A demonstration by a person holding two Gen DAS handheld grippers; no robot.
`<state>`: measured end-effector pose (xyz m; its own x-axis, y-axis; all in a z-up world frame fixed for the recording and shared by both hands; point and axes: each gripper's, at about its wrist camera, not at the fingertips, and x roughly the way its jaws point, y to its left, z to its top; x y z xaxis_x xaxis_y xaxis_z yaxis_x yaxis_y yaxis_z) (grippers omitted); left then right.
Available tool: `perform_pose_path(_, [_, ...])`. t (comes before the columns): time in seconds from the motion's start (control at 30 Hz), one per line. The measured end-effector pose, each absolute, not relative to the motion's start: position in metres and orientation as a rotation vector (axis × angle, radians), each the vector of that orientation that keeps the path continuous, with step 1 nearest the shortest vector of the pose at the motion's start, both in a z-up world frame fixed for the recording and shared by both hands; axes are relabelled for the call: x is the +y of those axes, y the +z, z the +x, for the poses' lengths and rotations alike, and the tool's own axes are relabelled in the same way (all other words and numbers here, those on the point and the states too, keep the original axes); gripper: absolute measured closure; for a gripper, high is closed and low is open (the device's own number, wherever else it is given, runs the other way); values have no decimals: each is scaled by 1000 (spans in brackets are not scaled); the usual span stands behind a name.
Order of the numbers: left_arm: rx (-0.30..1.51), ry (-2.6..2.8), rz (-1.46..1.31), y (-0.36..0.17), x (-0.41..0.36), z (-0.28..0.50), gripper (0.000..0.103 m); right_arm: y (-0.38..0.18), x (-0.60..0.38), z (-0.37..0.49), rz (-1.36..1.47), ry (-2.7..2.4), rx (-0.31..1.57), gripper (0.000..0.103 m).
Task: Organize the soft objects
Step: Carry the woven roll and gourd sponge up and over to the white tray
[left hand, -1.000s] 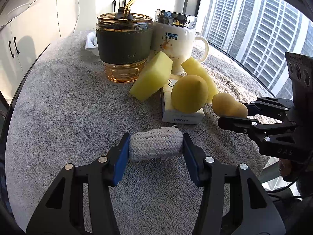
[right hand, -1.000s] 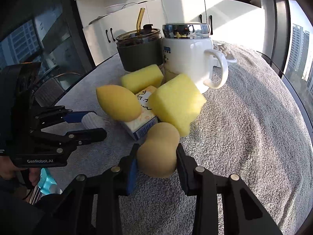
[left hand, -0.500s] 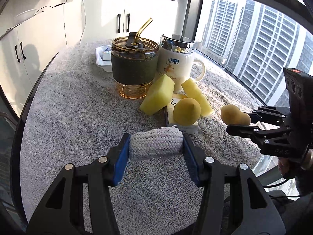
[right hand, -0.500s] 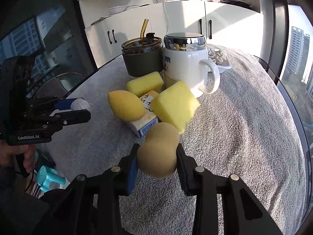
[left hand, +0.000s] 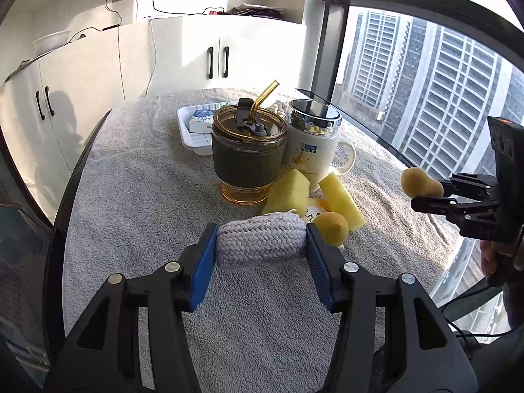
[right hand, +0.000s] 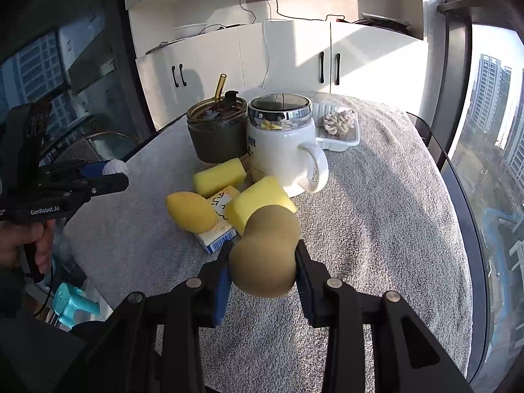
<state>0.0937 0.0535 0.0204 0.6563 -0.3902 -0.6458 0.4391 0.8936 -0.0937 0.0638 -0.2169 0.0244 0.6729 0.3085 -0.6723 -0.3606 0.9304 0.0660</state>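
My left gripper (left hand: 261, 245) is shut on a white braided rope roll (left hand: 260, 240) and holds it above the grey towel. My right gripper (right hand: 262, 262) is shut on a tan gourd-shaped sponge (right hand: 265, 250), also held in the air; it shows at the right of the left wrist view (left hand: 421, 185). On the towel lie two yellow block sponges (right hand: 218, 177) (right hand: 260, 203) and a yellow egg-shaped sponge (right hand: 191, 211), around a small carton (right hand: 219, 226). The left gripper shows at the left of the right wrist view (right hand: 108, 173).
A green-sleeved glass tumbler with a straw (left hand: 247, 155) and a white lidded mug (left hand: 311, 145) stand behind the sponges. A white tray (right hand: 337, 127) with pale pieces sits at the back. The towel-covered round table (right hand: 376, 229) ends near windows on the right.
Both grippers have risen and pulled back from the table, each still holding its object. The sponges, carton and cups on the towel have not moved.
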Motion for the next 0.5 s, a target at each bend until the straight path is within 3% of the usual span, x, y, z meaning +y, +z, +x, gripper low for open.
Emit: perform_pose_path(0.5, [515,-419,241,135,62,184,53,161,-239,142,-255,363,530,65])
